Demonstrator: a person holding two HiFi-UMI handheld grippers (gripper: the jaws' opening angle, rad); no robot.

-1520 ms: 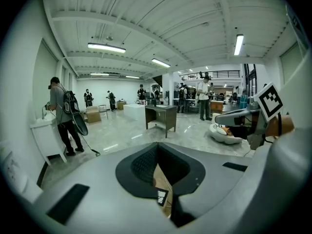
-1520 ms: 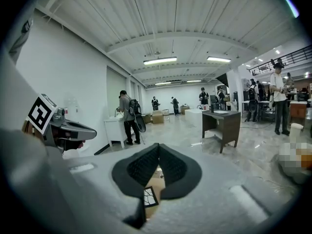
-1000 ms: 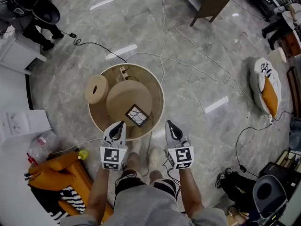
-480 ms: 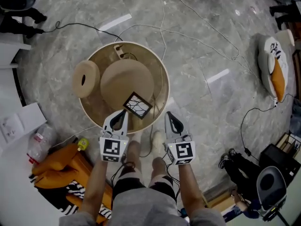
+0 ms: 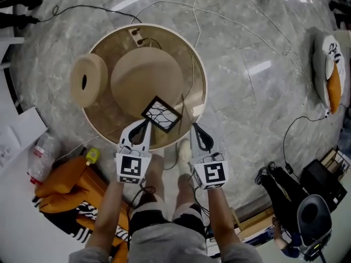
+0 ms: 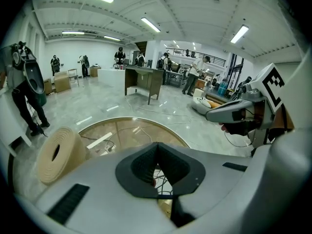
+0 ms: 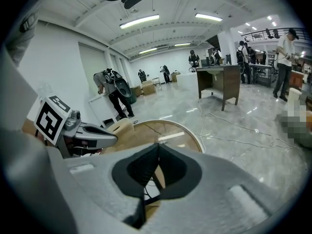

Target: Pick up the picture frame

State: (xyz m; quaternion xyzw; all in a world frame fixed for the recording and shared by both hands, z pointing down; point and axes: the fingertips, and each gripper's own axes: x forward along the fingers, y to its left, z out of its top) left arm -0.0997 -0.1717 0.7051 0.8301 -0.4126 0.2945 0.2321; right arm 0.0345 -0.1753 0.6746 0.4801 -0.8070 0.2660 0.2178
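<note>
Two grey handheld grippers, left and right, hovered clenched and empty at the near edge of a round, pale-rimmed glass table. A black square picture frame lay just inside that edge, between their tips.

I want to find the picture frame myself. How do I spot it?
Find the big round table. Near its front edge, ahead of the left hand-held gripper, lies the picture frame. It's the only dark-rimmed square with black branchy lines; the dome and roll nearby are plain tan.
</note>
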